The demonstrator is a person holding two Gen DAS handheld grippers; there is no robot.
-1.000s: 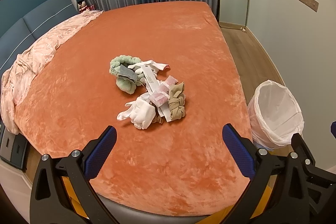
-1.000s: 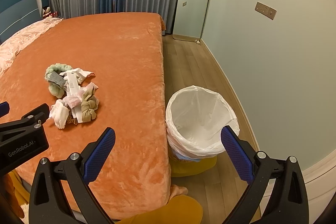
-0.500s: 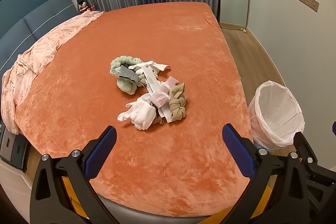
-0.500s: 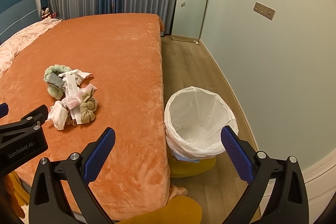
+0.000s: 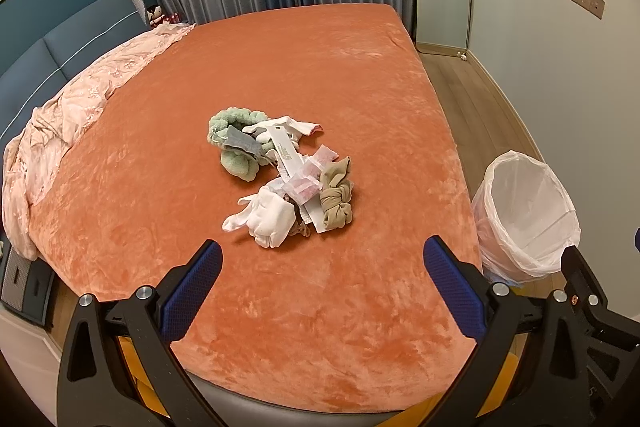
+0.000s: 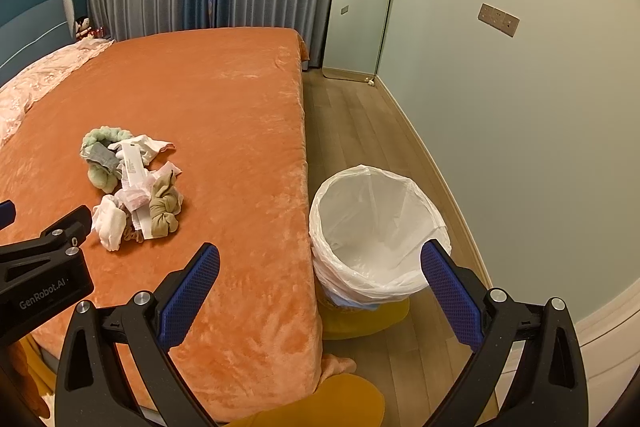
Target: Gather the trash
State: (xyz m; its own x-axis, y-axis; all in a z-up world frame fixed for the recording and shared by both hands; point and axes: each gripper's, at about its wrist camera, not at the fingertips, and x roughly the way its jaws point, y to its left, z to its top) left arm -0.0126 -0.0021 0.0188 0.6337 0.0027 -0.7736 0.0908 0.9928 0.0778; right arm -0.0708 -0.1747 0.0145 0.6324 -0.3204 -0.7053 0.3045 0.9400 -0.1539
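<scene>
1. Judged from how things lie, the task has hardly begun: the whole heap of trash (image 5: 280,179) sits in one cluster on the bed (image 5: 320,75), and nothing from it is in either gripper.

2. The left gripper (image 5: 322,291) has its fingers (image 5: 192,291) spread wide and empty. The heap lies ahead of the tips, centred between them but well apart from both.

3. In the heap, nearest the left fingers is a white cloth wad (image 5: 268,215); just beside it, toward the right finger, is a knotted tan cloth (image 5: 336,199). Between them lie crumpled pink wrappers (image 5: 304,185) and a white paper strip (image 5: 286,147). Farthest off is a green fluffy ring (image 5: 236,147) with a grey scrap on it.

4. The right gripper (image 6: 320,289) is likewise spread and holds nothing. Its fingers (image 6: 452,291) frame the bin (image 6: 372,227), which stands on the floor against the side of the bed, just ahead of the right fingertip.

5. The bin's white liner looks empty as far as its inside shows; the bottom is partly hidden, so I cannot be sure.

6. What is left, in my judgement, is everything: reach in, pinch each piece, carry it past the bed's edge and drop it in the bin. The soft, tangled pieces may come up together or trail.
</scene>
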